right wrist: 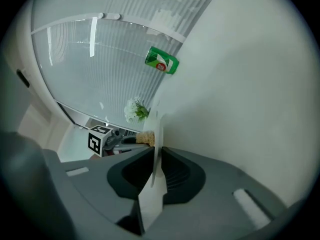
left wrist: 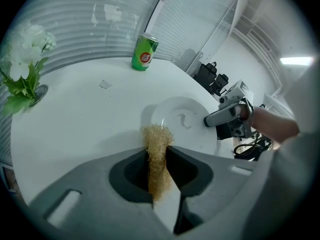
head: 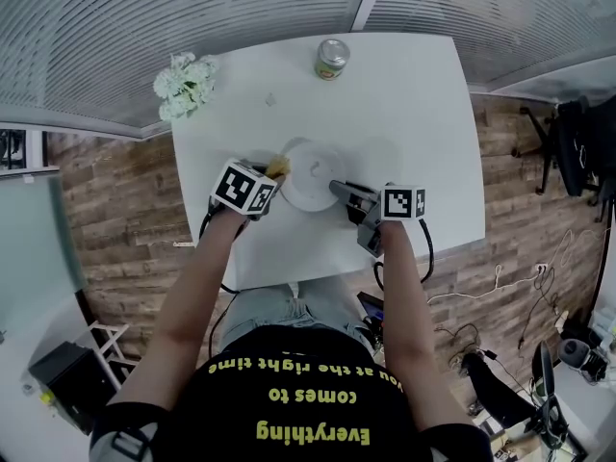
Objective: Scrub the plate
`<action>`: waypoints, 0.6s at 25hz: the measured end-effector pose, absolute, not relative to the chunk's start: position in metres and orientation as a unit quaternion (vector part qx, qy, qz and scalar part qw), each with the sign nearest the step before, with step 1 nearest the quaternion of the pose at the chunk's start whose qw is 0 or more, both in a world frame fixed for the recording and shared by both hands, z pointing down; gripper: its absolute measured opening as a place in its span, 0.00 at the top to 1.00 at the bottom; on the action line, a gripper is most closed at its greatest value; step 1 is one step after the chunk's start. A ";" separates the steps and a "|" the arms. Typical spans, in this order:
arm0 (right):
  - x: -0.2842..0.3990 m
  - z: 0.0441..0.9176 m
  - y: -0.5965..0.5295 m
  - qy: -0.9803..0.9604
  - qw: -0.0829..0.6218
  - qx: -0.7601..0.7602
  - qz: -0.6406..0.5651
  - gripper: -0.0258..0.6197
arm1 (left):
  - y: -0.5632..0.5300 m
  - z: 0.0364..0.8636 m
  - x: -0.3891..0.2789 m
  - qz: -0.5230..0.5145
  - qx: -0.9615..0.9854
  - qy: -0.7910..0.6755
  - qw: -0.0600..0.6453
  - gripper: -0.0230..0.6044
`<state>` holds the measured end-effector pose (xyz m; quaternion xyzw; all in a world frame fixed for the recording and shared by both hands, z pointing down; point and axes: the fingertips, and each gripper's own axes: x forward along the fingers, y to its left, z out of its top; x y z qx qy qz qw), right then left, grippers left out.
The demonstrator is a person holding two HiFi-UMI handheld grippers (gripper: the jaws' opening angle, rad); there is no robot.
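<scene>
plate (head: 310, 173): middle of bench (head: 423, 133) | right tool (right wrist: 157, 153): clenched on plate's right rim | left tool (left wrist: 157, 153): grasping scrubber (left wrist: 156, 134), tuft at plate's left rim | judgement: plate lies rightward of scrubber; left tool nearer.

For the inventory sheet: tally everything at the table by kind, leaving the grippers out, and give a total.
plate: 1
scrubbing pad: 1
can: 1
flower bunch: 1
small scrap: 1
Total: 5
</scene>
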<state>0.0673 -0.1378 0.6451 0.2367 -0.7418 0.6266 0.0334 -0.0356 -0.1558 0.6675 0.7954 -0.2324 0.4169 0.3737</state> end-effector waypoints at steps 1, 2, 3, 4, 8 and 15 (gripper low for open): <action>0.068 0.645 -0.139 -0.742 0.031 0.241 0.625 0.88 | -0.156 0.667 -0.036 0.413 0.796 -0.234 0.376 0.83; 0.068 0.645 -0.140 -0.742 0.029 0.246 0.622 0.89 | -0.156 0.667 -0.036 0.408 0.797 -0.237 0.377 0.83; 0.069 0.645 -0.141 -0.743 0.028 0.250 0.620 0.89 | -0.156 0.667 -0.037 0.404 0.798 -0.240 0.377 0.83; 0.069 0.645 -0.141 -0.744 0.028 0.255 0.617 0.90 | -0.156 0.667 -0.038 0.401 0.800 -0.244 0.375 0.83; 0.071 0.646 -0.140 -0.749 0.038 0.276 0.602 0.92 | -0.154 0.663 -0.039 0.391 0.807 -0.251 0.364 0.84; 0.076 0.643 -0.143 -0.762 0.055 0.313 0.564 0.94 | -0.158 0.645 -0.047 0.366 0.821 -0.280 0.337 0.84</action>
